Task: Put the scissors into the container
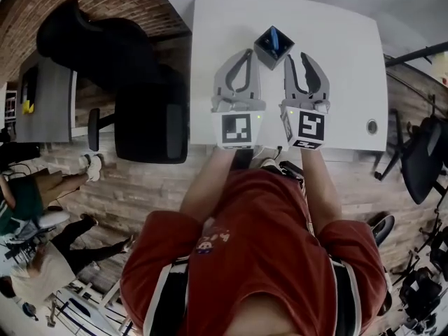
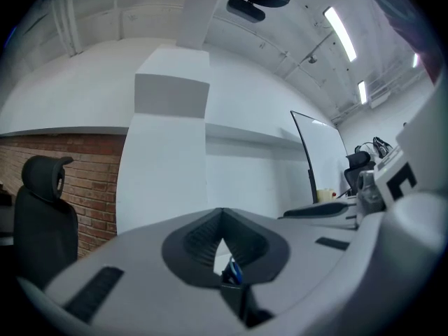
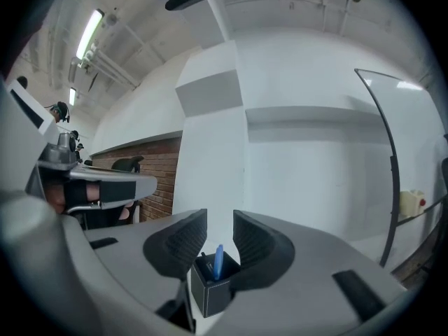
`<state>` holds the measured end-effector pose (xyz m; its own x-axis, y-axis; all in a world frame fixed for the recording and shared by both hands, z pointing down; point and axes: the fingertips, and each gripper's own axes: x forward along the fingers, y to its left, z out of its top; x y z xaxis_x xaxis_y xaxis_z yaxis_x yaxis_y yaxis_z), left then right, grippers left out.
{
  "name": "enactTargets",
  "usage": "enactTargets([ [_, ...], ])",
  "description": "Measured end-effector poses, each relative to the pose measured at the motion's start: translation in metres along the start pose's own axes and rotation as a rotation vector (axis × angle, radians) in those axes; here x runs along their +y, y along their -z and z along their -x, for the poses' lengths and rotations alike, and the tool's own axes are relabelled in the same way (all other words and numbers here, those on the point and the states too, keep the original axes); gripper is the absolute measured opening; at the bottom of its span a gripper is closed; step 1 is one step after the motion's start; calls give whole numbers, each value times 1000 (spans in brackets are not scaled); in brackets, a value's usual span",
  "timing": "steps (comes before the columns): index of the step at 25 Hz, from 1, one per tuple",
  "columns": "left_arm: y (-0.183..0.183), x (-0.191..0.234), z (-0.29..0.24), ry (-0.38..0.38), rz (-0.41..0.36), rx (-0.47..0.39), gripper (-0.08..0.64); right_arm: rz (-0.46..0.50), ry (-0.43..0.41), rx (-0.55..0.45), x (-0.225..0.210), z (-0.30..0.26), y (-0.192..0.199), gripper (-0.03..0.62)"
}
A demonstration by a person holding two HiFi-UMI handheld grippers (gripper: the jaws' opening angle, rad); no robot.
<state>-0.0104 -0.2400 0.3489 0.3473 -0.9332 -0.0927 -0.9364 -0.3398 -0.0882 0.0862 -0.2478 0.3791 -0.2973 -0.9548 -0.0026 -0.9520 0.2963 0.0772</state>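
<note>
Blue scissors [image 1: 274, 42] stand in black container [image 1: 264, 53] on white table [image 1: 336, 61]; task judged done. My left gripper [image 1: 248, 52]: jaws pressed together, empty, container at 1 o'clock. My right gripper [image 1: 299, 63]: jaws spread, empty, container at 11 o'clock, untouched.
</note>
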Motion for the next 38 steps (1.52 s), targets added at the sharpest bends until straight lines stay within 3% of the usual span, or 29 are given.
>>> enactTargets([
  [12,-42,-5,20,-19,-25,-67,12,-43,-31,-182,-13,39,-82,121],
  [16,-52,-5,24,-29,-12,-79,12,17,-20,-216,-15,48,-105,121],
  [27,-77,-20,25,2,-28,-122,12,44,15,-213,-20,58,-106,119],
  [38,-71,-22,24,11,-19,-112,12,54,2,-209,-15,57,-104,71],
])
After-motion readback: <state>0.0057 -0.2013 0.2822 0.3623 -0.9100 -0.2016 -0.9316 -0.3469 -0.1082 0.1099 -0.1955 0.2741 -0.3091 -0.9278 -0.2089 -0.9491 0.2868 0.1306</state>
